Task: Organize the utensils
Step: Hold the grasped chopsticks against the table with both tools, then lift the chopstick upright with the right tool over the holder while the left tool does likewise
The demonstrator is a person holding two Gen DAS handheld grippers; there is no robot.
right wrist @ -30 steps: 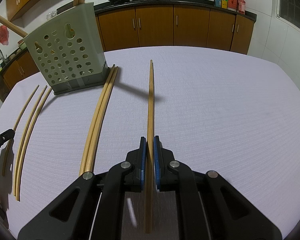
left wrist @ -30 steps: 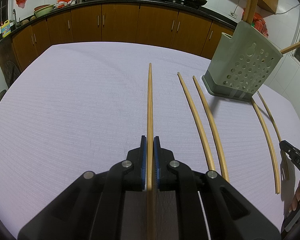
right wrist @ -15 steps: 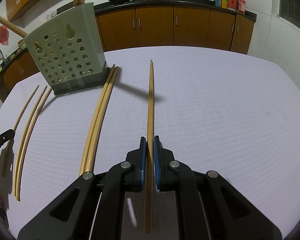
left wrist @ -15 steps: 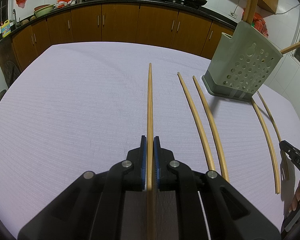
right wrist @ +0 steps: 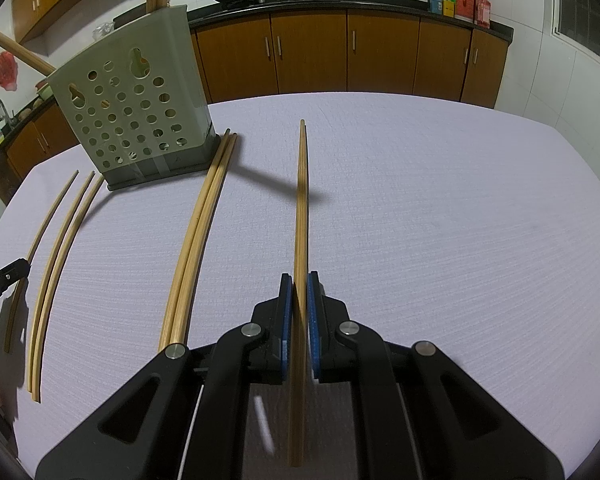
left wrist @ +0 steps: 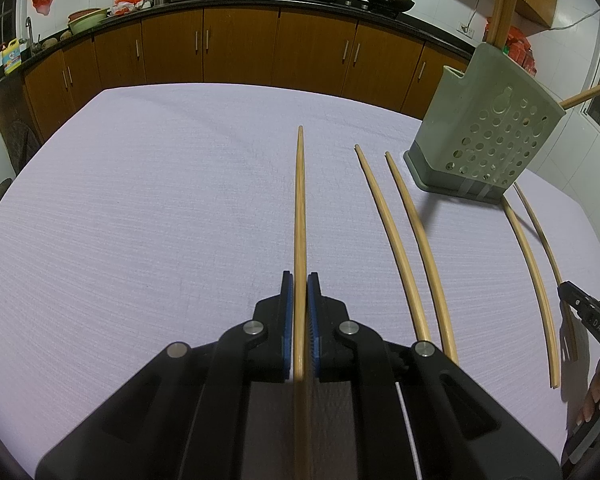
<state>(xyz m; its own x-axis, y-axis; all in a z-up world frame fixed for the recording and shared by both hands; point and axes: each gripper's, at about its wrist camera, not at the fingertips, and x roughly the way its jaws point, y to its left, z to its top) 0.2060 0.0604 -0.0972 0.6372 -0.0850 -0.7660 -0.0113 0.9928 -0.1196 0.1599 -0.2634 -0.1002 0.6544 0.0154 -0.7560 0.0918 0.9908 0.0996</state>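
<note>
My left gripper is shut on a wooden chopstick that points forward over the white table. My right gripper is shut on another wooden chopstick, held above the cloth with its shadow below. A grey-green perforated utensil holder stands at the right in the left wrist view and at the left in the right wrist view, with chopsticks sticking out of its top. Loose chopsticks lie on the table beside it, a close pair in the right wrist view.
More loose chopsticks lie left of the holder in the right wrist view, and right of it in the left wrist view. Brown kitchen cabinets run along the far wall. The other gripper's tip shows at the right edge.
</note>
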